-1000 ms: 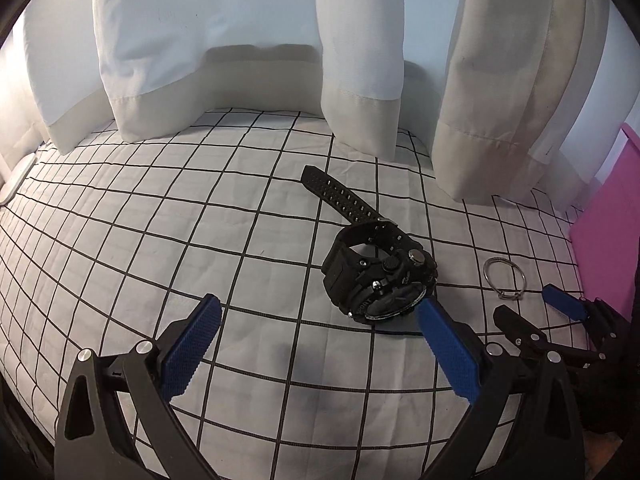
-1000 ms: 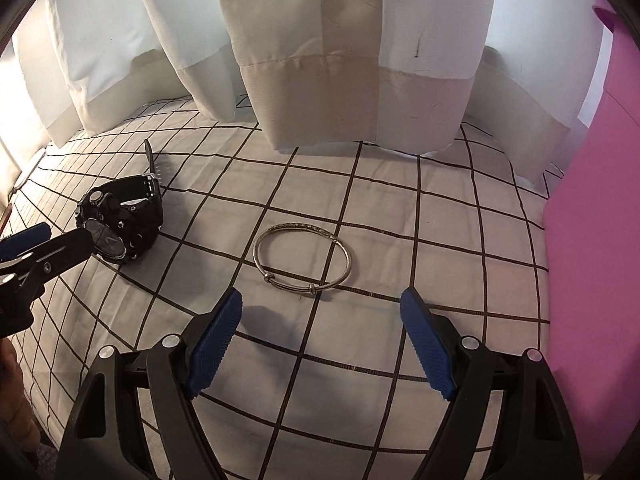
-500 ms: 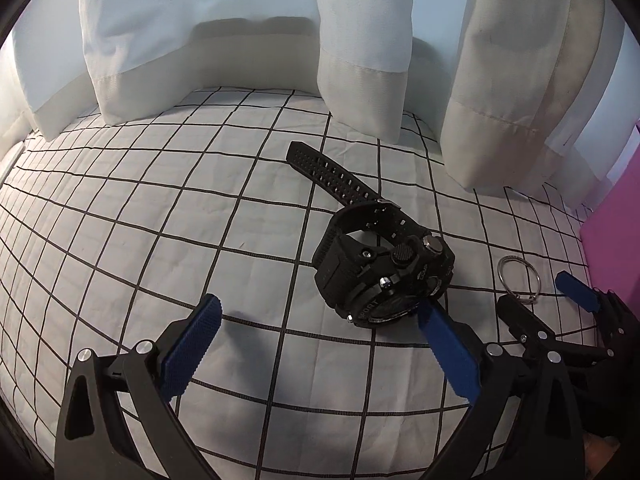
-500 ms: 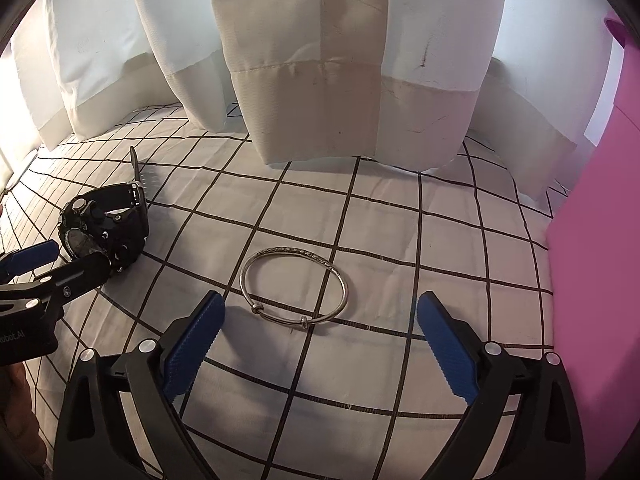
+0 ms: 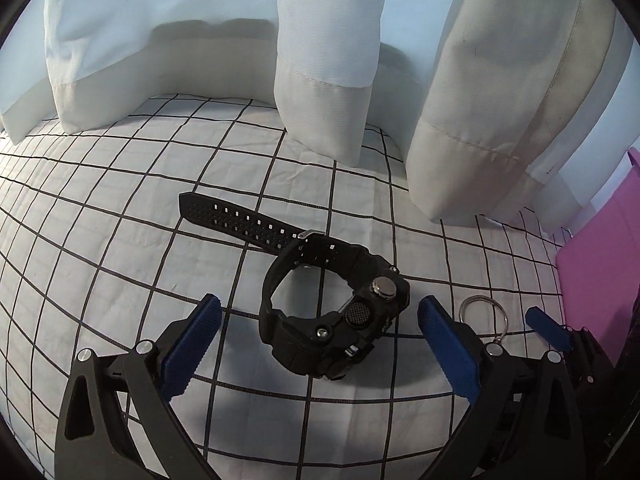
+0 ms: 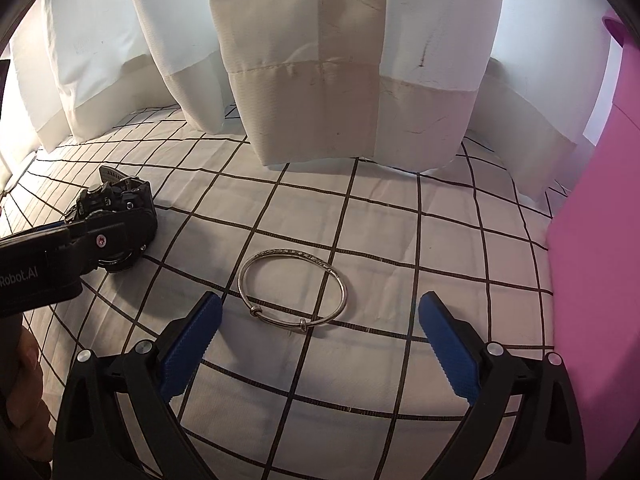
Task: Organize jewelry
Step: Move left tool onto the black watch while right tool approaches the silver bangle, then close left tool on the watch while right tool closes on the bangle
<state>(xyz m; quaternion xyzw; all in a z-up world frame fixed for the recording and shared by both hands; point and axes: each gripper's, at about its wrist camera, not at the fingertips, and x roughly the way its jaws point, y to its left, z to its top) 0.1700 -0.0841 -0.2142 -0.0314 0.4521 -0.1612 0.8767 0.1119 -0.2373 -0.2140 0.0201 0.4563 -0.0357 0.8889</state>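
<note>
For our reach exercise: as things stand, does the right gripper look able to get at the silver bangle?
Probably yes. The right gripper is open, the silver bangle lies flat on the checked cloth just ahead of its fingers, and nothing sits between them.

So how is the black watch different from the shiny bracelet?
The watch is black and chunky; the bangle is thin, silvery metal. The watch rests on its side with one strap stretched out; the bangle lies flat as a plain ring. Both lie untouched on the checked sheet, each before open jaws.
</note>
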